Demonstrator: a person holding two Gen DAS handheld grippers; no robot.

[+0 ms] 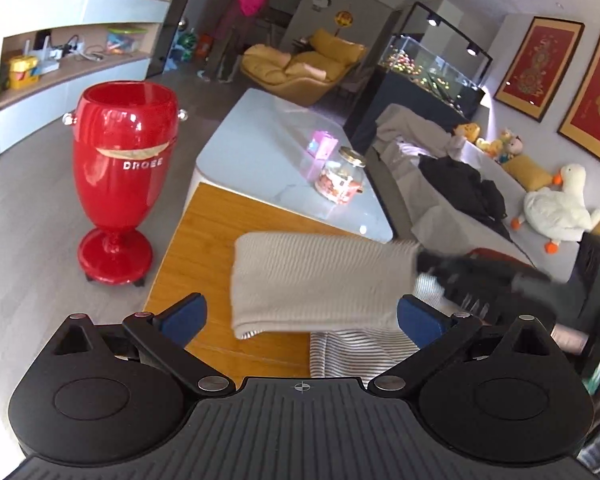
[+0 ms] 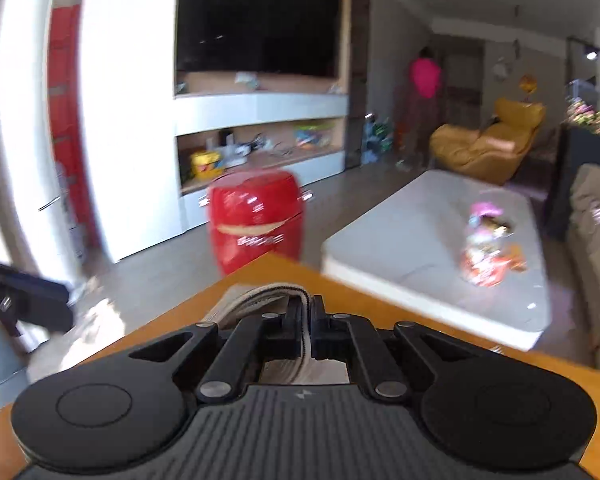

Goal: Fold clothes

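The right tool (image 2: 309, 322) is pinched tight on the edge of the beige sweater (image 1: 320, 280), near the right edge of the wooden counter (image 1: 204, 240). The left tool (image 1: 300, 316) is wide open, holding nothing. Pull slowly and keep the fold flat.
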